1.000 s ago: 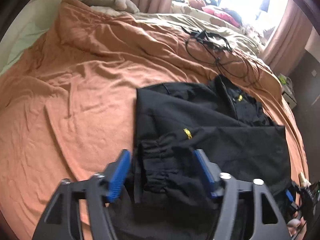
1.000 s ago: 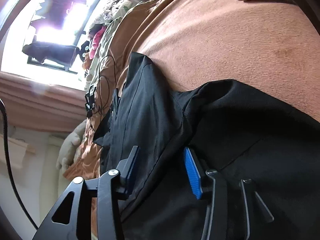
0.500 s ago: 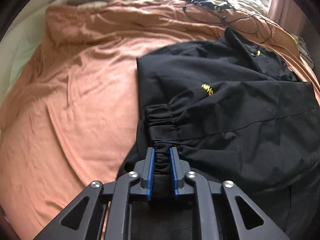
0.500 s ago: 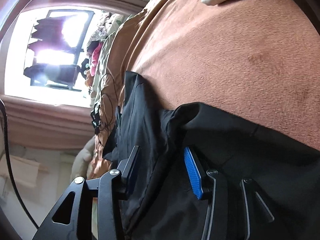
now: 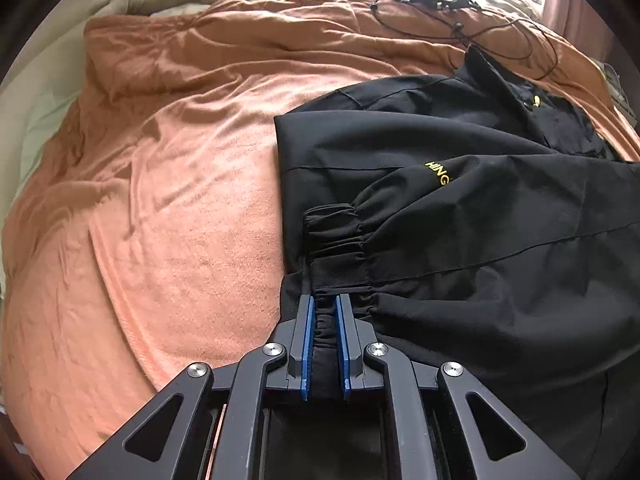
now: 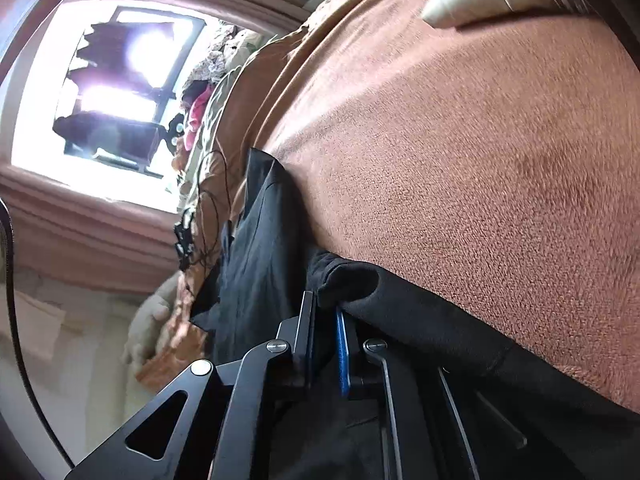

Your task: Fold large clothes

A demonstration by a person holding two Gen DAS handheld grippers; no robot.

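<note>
Black jacket lies spread on the orange blanket, ahead and right of the left gripper. Left gripper narrow, pads pinching the jacket's gathered hem. Right gripper jaws closing on a fold of jacket edge between them. Black cables far ahead.

The black jacket runs off the left wrist view's right and bottom edges. Its yellow lettering is partly folded under. In the right wrist view, glare washes out the window.
</note>
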